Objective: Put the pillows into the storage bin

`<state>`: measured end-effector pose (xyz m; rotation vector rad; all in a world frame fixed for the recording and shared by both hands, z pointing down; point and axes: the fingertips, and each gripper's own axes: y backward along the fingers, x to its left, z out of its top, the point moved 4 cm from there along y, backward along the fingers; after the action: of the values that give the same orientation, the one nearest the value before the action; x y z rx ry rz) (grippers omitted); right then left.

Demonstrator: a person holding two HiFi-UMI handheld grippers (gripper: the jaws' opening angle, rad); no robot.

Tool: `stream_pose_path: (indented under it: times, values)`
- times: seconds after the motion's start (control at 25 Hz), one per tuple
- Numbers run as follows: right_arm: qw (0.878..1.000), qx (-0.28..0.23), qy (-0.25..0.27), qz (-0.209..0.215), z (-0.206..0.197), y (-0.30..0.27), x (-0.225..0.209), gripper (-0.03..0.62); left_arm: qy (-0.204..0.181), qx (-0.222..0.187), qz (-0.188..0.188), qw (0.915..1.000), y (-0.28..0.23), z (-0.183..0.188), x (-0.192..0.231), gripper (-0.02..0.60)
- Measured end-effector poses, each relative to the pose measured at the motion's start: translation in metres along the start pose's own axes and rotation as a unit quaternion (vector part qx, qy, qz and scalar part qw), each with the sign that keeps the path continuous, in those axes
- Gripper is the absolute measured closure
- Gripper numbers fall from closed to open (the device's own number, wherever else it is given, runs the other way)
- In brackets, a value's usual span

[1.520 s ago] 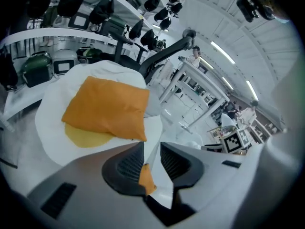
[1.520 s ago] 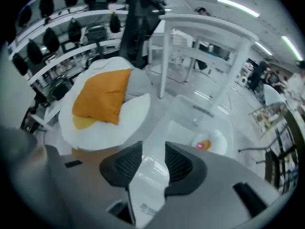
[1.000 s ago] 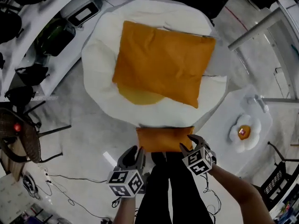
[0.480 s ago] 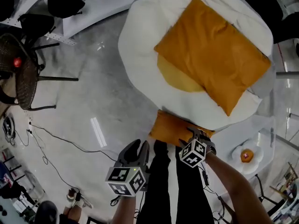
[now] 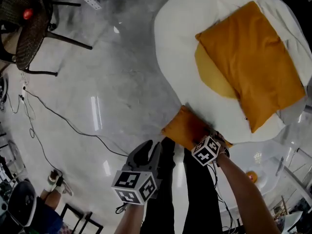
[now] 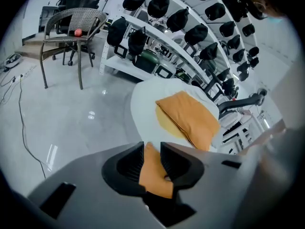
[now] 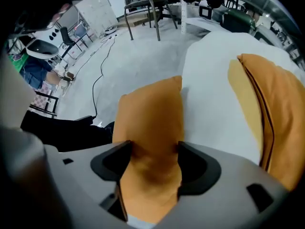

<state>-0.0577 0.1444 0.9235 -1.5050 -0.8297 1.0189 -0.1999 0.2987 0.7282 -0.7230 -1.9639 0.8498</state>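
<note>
Now the right gripper (image 7: 148,166) points down over the small orange pillow (image 7: 150,123), which lies on the floor (image 5: 112,82) against the big white cushion (image 5: 180,33). Its jaws have just opened wide to take the thick stuffing, and they seem not yet to pinch it. The left gripper (image 5: 147,152) hangs beside it, part-open and empty, ready to help. Compared with a second ago, both grippers sit lower and closer to the pillow. The large orange pillow (image 5: 248,62) lies on the cushion as before, and no bin shows.
</note>
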Motion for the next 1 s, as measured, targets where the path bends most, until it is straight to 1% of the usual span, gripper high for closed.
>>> stream_pose_path:
  times: [0.24,0.32,0.48,0.6,0.8,1.0]
  values:
    - [0.998,0.029,0.004,0.048,0.004,-0.014,0.000,0.293,0.025,-0.007,0.011,0.9996,0.004,-0.013,0.021,0.479]
    - [0.998,0.036,0.005,0.058,0.004,-0.015,-0.001,0.305,0.031,-0.008,0.012,0.9994,0.006,-0.017,0.024,0.478]
    - [0.998,0.034,0.006,0.053,0.004,-0.017,-0.001,0.357,0.035,-0.007,0.012,0.9993,0.006,-0.027,0.026,0.479]
    - [0.998,0.037,-0.003,0.045,0.003,-0.010,0.003,0.392,0.034,-0.006,0.005,0.9994,0.011,-0.028,0.023,0.479]
    - [0.999,0.038,-0.012,0.036,0.002,0.008,0.011,0.437,0.023,-0.006,-0.011,0.9997,0.018,-0.016,0.015,0.479]
    - [0.999,0.024,-0.017,0.034,-0.009,0.038,0.017,0.472,0.000,-0.003,-0.028,0.9996,0.024,0.001,0.001,0.479]
